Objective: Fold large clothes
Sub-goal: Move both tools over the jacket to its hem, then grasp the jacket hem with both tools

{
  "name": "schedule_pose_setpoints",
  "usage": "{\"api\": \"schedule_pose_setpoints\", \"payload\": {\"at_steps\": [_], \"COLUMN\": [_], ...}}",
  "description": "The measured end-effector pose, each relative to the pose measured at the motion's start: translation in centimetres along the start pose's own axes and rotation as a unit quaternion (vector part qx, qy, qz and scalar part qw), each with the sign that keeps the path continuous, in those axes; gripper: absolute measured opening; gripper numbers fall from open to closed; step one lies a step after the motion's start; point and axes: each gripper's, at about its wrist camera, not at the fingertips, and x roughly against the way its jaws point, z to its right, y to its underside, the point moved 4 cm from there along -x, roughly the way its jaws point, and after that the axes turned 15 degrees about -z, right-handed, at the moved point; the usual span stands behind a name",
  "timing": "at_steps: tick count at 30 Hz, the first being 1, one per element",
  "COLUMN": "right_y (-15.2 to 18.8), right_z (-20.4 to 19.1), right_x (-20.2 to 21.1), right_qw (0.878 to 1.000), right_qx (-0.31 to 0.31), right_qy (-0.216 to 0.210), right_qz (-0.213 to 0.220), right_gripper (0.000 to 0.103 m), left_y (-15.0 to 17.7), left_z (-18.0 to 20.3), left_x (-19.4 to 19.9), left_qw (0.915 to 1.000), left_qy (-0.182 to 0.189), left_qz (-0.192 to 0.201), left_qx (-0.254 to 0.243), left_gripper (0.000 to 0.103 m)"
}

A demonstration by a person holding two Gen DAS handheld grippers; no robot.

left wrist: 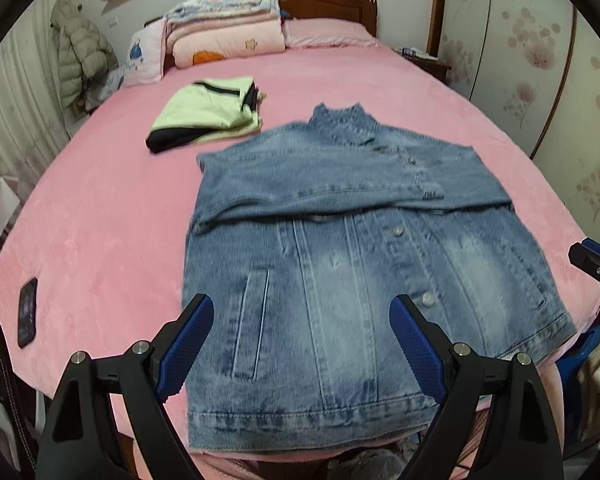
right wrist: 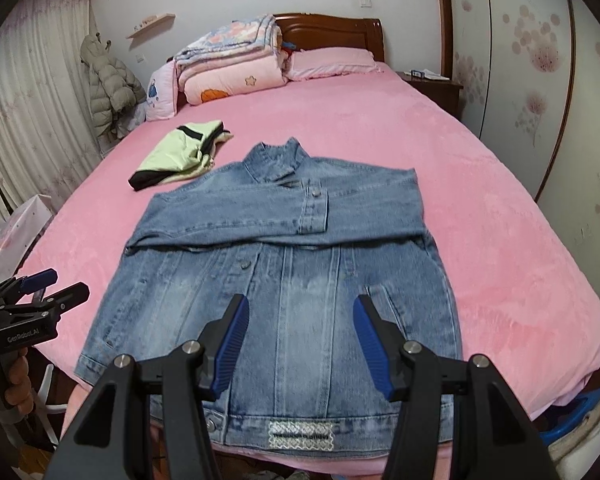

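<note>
A blue denim jacket [left wrist: 340,256] lies front up on the pink bed, collar far, hem at the near edge, both sleeves folded across the chest. It also shows in the right wrist view [right wrist: 284,264]. My left gripper [left wrist: 302,312] hovers open and empty above the jacket's lower left part. My right gripper [right wrist: 300,316] hovers open and empty above the lower right part. Each gripper shows at the edge of the other's view: the right one in the left wrist view [left wrist: 596,268], the left one in the right wrist view [right wrist: 56,292].
A folded light green and black garment [left wrist: 208,114] lies on the pink bed [left wrist: 100,208] behind the jacket's left. Stacked quilts [left wrist: 224,24] and a pillow sit by the wooden headboard. A dark phone [left wrist: 27,312] lies near the bed's left edge. A nightstand [right wrist: 436,84] stands far right.
</note>
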Motion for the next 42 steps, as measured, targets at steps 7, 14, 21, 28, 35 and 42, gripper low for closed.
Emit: {"api": "schedule_pose_setpoints", "payload": {"at_steps": [7, 14, 21, 28, 35, 42], "right_y": [1.5, 3.2, 5.3, 7.0, 8.0, 8.1], "right_z": [1.0, 2.3, 3.9, 6.2, 8.1, 8.9], "right_x": [-2.2, -4.3, -6.4, -8.3, -8.8, -8.4], "right_qw": [0.999, 0.998, 0.995, 0.991, 0.989, 0.99], "right_qx": [-0.012, -0.027, -0.036, -0.056, -0.065, -0.063], "right_qy": [-0.001, 0.006, 0.014, 0.021, 0.026, 0.021], "right_qz": [-0.029, -0.059, -0.09, -0.122, -0.13, -0.124], "right_gripper": [0.054, 0.054, 0.054, 0.054, 0.054, 0.054], "left_y": [2.4, 4.6, 6.4, 7.9, 8.4, 8.5], "left_z": [-1.2, -1.4, -2.7, -4.8, -5.3, -7.4], "left_x": [-3.4, -6.4, -9.3, -10.0, -8.4, -7.8], "left_qw": [0.9989, 0.9963, 0.9924, 0.9926, 0.9943, 0.9935], "left_qy": [0.001, 0.007, 0.012, 0.022, 0.029, 0.023], "left_qz": [-0.043, -0.082, -0.116, -0.114, -0.098, -0.097], "left_qx": [0.018, 0.027, 0.04, 0.036, 0.029, 0.054], "left_gripper": [0.089, 0.089, 0.089, 0.089, 0.089, 0.089]}}
